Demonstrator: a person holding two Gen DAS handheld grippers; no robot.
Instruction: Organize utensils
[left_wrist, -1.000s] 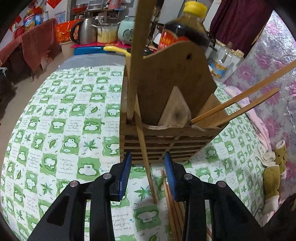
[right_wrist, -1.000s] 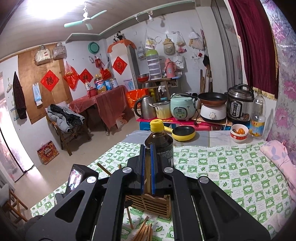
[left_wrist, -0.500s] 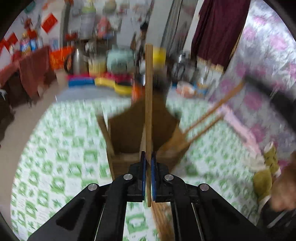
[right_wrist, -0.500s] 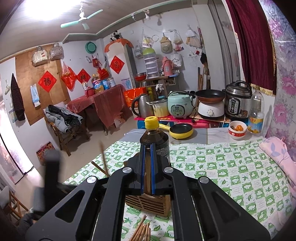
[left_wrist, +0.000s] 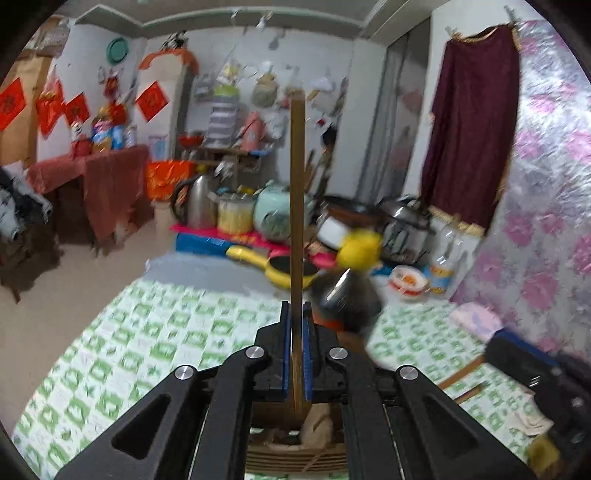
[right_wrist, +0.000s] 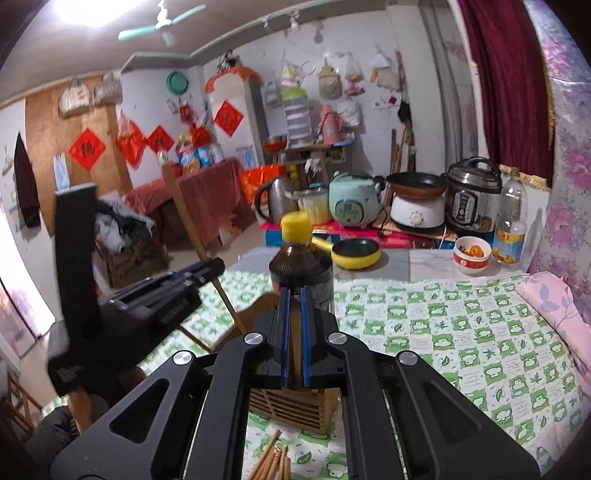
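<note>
1. Held chopstick (left_wrist: 296, 184): a plain, straight, square-cut stick of brown wood. In my left wrist view it stands upright, rising well above the holder.
2. Left claw (left_wrist: 296, 314): clenched on this chopstick. The blue pads (left_wrist: 285, 347) press its two sides low on its length. A short end pokes out below the pads, and most of the stick stands free above them.
3. Holder (left_wrist: 295, 458): a slatted wooden box with an open top and a tall back board. The short lower end of the held chopstick hangs over the holder's open top. I cannot tell whether it touches the wood there.
4. Two more chopsticks (left_wrist: 461, 373) lean out of the holder toward its right side.
5. Right claw (right_wrist: 294, 295): clenched on the top of the holder's back board, with brown wood filling the narrow gap between its pads. From this side the slatted front of the holder shows below the claw.
6. In my right wrist view the left claw sits up and to the left of the holder, and the chopstick it grips slants down toward the holder's left edge.
7. Loose chopsticks (right_wrist: 275, 461): a small bundle lying flat on the surface (right_wrist: 461, 332), just in front of the holder.
8. Sauce bottle (right_wrist: 301, 266): dark, with a yellow cap, standing directly behind the holder.
</note>
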